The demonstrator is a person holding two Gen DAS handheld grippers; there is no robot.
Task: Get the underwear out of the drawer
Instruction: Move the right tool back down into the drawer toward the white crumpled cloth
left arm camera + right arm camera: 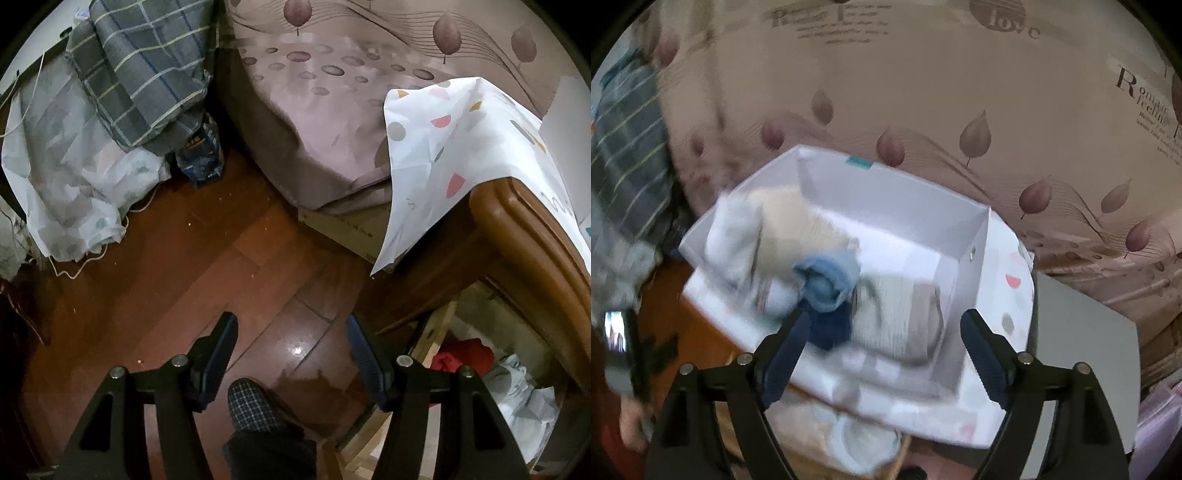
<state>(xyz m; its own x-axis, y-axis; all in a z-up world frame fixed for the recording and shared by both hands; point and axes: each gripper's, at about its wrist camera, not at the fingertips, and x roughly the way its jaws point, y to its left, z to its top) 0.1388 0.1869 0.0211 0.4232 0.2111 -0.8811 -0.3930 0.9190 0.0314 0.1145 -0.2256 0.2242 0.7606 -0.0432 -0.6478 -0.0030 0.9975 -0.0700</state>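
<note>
In the left wrist view my left gripper [291, 325] is open and empty above the wooden floor. The open drawer [436, 332] lies at the lower right, with red clothing [465, 356] and pale clothing [524, 398] inside. In the right wrist view my right gripper [882, 317] is open over a white box [886, 184] on the nightstand. The box holds folded underwear: a rolled blue piece [827, 275] near the left fingertip, a beige piece [790, 221], a white piece [733, 236] and a pale ribbed piece [886, 317]. The view is blurred.
A bed with a brown leaf-print sheet [325, 92] fills the back. A white spotted cloth [450, 155] drapes the wooden nightstand [517, 229]. A checked blanket [140, 66] and bags pile up at the left. My slippered foot [251, 406] stands on the floor.
</note>
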